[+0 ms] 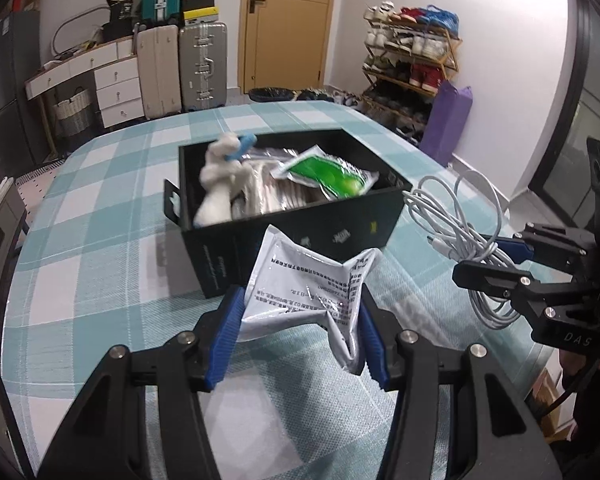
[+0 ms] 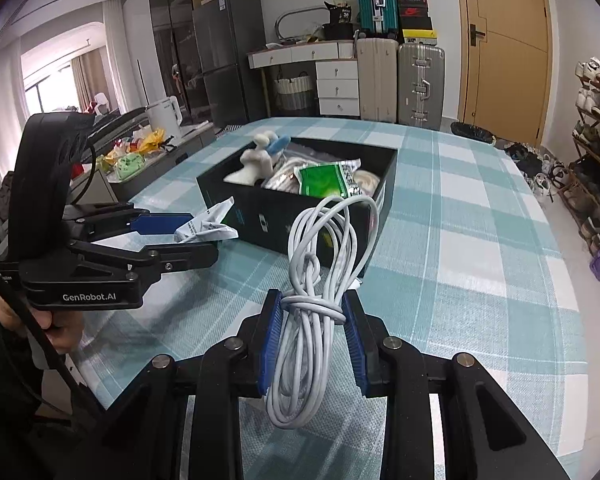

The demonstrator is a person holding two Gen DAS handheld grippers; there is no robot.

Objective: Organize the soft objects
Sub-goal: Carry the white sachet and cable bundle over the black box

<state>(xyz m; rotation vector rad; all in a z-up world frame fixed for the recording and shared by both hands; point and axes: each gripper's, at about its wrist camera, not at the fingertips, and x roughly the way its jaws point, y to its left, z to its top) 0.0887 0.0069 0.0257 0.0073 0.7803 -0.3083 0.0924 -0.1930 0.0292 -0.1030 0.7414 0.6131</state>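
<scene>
A black open box (image 1: 292,236) (image 2: 284,220) stands on the checked tablecloth. It holds a white plush toy (image 1: 220,184) (image 2: 252,164), a green packet (image 1: 328,172) (image 2: 324,180) and clear bags. My left gripper (image 1: 300,320) (image 2: 180,236) is shut on a crumpled white printed pouch (image 1: 312,288) (image 2: 208,228), held just in front of the box. My right gripper (image 2: 310,328) (image 1: 496,256) is shut on a coiled white cable (image 2: 316,280) (image 1: 460,224), held beside the box's right corner.
The table (image 2: 480,240) is covered in a teal and white checked cloth. Suitcases (image 2: 400,80) and drawers stand behind it by a door. A shoe rack (image 1: 412,64) and a purple bag (image 1: 448,120) stand at the right.
</scene>
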